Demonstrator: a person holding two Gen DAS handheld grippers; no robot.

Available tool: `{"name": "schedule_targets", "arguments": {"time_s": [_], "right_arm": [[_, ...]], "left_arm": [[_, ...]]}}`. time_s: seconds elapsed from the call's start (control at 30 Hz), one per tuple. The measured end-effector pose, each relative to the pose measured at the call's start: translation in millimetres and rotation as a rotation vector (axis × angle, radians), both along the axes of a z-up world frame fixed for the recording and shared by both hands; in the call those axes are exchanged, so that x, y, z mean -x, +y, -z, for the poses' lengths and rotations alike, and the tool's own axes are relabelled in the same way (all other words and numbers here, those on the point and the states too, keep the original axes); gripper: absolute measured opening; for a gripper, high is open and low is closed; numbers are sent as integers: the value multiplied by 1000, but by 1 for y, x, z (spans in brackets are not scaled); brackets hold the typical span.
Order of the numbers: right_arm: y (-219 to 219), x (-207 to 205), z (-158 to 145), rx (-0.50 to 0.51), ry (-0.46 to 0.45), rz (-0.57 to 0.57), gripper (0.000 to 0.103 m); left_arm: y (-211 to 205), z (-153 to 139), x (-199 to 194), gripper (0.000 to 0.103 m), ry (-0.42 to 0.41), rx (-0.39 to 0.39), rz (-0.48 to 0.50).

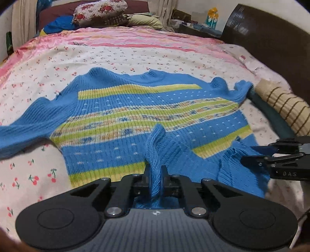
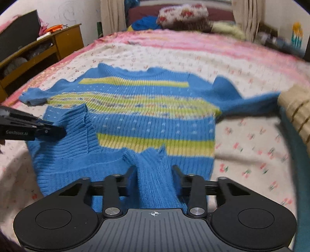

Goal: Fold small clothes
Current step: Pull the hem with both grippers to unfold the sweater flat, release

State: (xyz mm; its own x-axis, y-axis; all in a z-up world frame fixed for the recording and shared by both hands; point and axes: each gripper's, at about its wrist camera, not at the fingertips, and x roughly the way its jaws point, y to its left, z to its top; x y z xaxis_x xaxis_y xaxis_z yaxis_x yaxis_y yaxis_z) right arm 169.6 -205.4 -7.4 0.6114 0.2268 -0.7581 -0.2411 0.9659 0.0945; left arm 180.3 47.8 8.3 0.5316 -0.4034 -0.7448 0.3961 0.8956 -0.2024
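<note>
A small blue knit sweater with yellow-green stripes lies spread on the bed, neck away from me; it also shows in the right wrist view. My left gripper is shut on a bunched fold of the sweater's bottom hem. My right gripper has its fingers wider apart with a thick bunch of the hem between them, which looks held. The hem is lifted and turned up toward the chest. Each gripper appears at the side of the other's view: the right one and the left one.
The bed has a white cherry-print sheet and a pink blanket farther back, with pillows at the head. A beige striped garment lies at the right edge by a dark headboard. A wooden desk stands left of the bed.
</note>
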Motion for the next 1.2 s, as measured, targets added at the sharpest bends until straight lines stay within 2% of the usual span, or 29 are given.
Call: {"name": "schedule_targets", "arguments": {"time_s": [0.03, 0.1, 0.3, 0.47, 0.53, 0.67, 0.77, 0.83, 1.03, 1.2], "right_arm": [[-2, 1, -2, -14, 10, -6, 18], [-8, 6, -7, -66, 37, -20, 13], [-26, 51, -37, -75, 25, -79, 12], [-43, 96, -54, -27, 22, -107, 11], [-46, 110, -54, 12, 28, -120, 4], [-51, 130, -49, 106, 63, -141, 4], [-50, 142, -50, 164, 38, -137, 9], [-49, 144, -55, 152, 13, -131, 13], [-27, 141, -57, 123, -28, -174, 14], [-17, 120, -38, 46, 15, -129, 14]], "left_arm": [[2, -1, 2, 14, -2, 7, 0], [9, -5, 12, 14, -2, 41, 5], [34, -23, 63, 14, -4, 93, 16], [62, -25, 110, 13, 12, 111, -42], [73, -22, 126, 13, 23, 113, -78], [84, -19, 142, 13, 32, 102, -117], [85, -23, 152, 14, 20, 92, -117], [85, -24, 155, 14, 15, 86, -119], [75, -22, 157, 14, -13, 82, -111], [49, -5, 143, 15, 8, 69, -69]]}}
